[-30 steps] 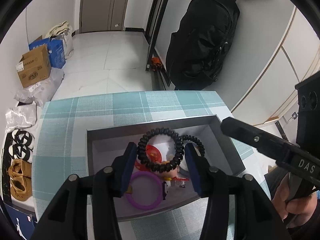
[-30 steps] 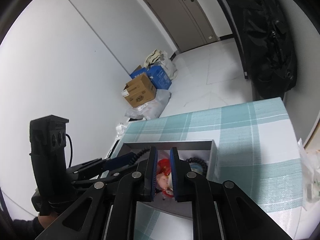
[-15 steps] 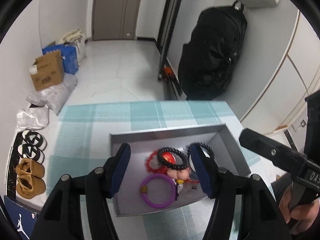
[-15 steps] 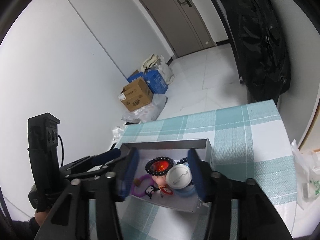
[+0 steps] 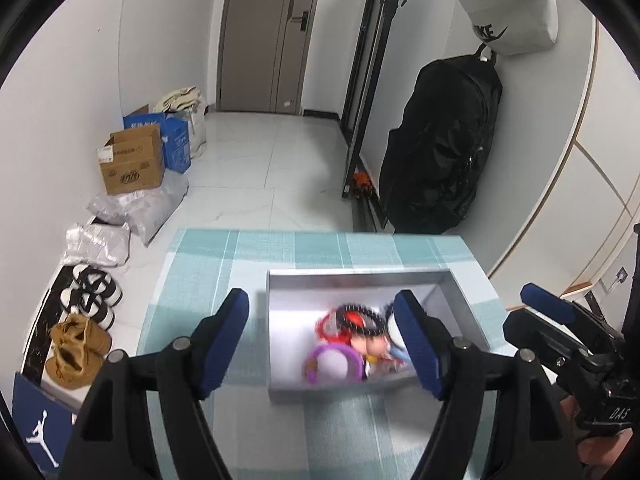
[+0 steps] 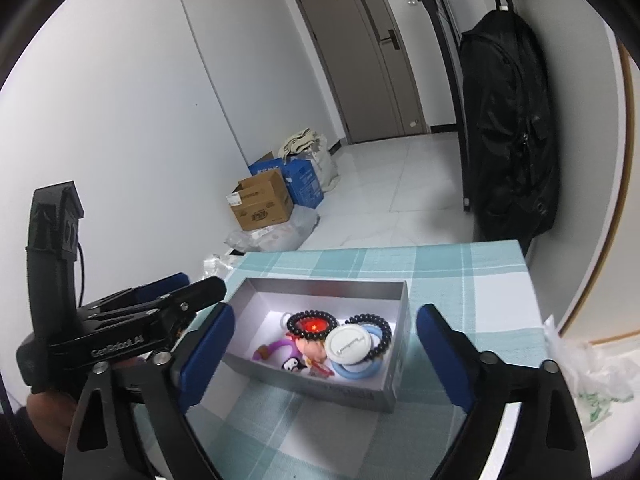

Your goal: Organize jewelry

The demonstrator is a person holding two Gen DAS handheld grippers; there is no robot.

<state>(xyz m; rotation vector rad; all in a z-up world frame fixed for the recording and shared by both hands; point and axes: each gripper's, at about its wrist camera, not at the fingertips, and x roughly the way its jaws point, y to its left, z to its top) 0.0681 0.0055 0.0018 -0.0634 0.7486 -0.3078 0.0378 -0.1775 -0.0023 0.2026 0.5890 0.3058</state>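
Left of the grey box (image 6: 320, 292), the left gripper (image 5: 322, 328) has just been opening, jaws released and empty. The jewelry (image 6: 340, 340) lies inside the box, below and beyond both grippers. The right gripper (image 6: 326, 354), also just opened wide, straddles the box without touching it.

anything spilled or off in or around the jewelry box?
Nothing spilled. The jewelry sits heaped in one end of the grey box: black bead bracelets, purple ring, white round case. The other end is bare. Box is upright on the checked tablecloth.
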